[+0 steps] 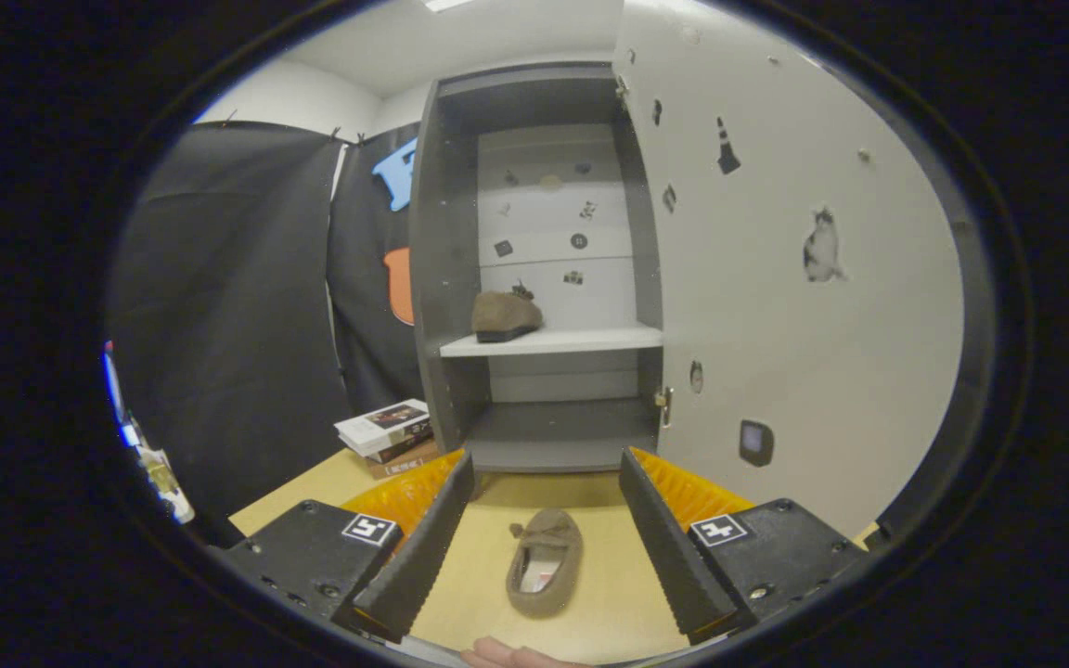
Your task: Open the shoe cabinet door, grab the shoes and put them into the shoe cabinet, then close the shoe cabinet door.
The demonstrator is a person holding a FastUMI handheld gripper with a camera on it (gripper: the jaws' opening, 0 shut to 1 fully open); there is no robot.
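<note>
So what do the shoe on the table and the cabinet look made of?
The shoe on the table, between the open tongs, looks like soft brown suede or felt: matte, napped, with a small bow. The shoe cabinet looks like grey laminated board: flat, matte panels with clean edges. Its shelf and open door look smooth white, possibly laminate or paint.

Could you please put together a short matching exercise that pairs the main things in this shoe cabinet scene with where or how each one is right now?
Things:
1. shoe on the table
2. shoe in the cabinet
3. cabinet door
4. stack of books

Places or states:
A. swung open, to the right of the cabinet
B. on the white shelf
C. on the table, left of the cabinet's foot
D. between the fingers of the open gripper, untouched

Pairs: 1-D, 2-B, 3-A, 4-C
</note>
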